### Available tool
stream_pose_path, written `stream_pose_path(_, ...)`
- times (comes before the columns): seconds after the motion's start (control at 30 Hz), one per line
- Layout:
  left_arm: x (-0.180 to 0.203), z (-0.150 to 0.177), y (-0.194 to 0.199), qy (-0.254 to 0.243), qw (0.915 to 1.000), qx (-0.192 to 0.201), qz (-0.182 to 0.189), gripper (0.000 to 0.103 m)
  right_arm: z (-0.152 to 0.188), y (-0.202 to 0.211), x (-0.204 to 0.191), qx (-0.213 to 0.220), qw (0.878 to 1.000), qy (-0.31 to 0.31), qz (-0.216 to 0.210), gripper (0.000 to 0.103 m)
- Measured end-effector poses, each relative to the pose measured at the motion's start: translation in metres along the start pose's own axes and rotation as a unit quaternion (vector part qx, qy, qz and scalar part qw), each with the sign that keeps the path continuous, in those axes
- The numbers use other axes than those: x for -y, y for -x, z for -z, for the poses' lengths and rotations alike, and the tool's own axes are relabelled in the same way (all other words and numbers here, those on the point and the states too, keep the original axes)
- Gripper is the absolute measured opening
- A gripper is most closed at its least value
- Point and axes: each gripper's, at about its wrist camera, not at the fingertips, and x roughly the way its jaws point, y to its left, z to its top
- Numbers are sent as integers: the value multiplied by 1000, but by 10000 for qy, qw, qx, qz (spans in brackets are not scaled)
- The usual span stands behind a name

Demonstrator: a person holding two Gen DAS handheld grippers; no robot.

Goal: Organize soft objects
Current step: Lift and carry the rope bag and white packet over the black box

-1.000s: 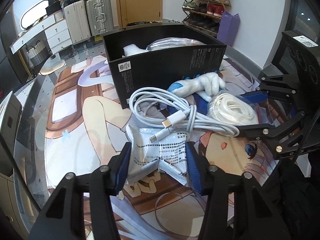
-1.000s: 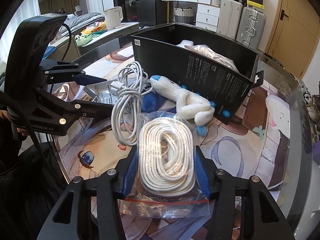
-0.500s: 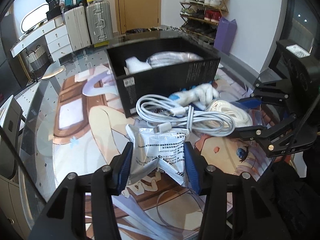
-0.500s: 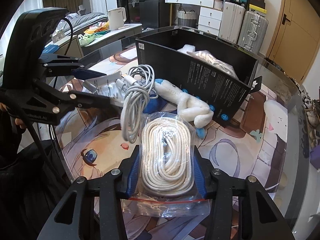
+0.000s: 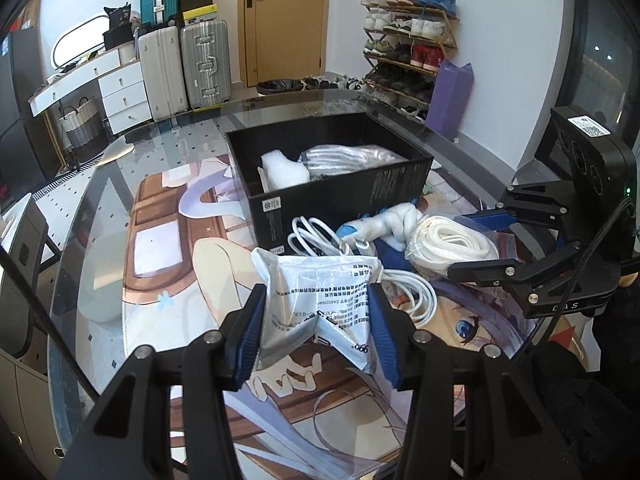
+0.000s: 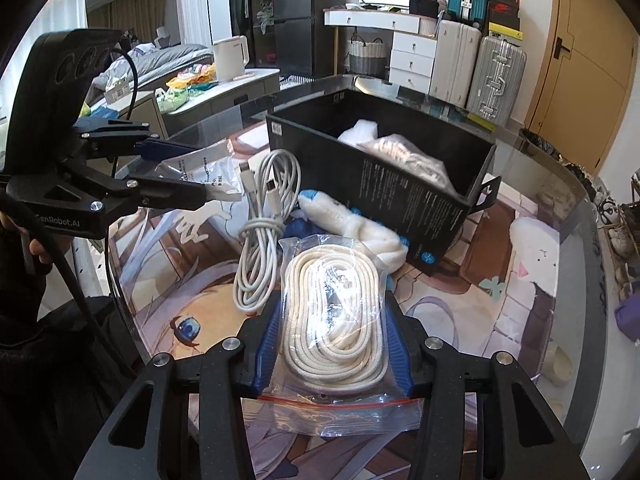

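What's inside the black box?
Inside the black box lie a white foam piece and a clear bag of pale cord. Whatever is under them, on the box's bottom, is hidden.

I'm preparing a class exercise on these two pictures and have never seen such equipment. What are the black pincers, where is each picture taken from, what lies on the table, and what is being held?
No robot here: a person holds a two-fingered tool in each hand, with a camera on each looking along its fingers. One picture is from the left tool, which is shut on a printed white packet. The other is from the right tool, shut on a clear zip bag of white rope. On the picture-covered table lie a coiled white cable and a white and blue plush toy, beside an open black box with white items inside.
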Motion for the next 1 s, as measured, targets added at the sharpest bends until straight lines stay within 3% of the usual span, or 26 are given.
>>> stream_pose_path(0.53, -8, -12, 18, 314, 9973, 671, -21, 48, -15, 32, 14, 807, 9958, -389, 181, 47)
stream_pose_path(1.0, -11, -18, 20, 533, 9945, 875, -214, 48, -22, 50, 20, 1143, 9904, -728, 281, 47)
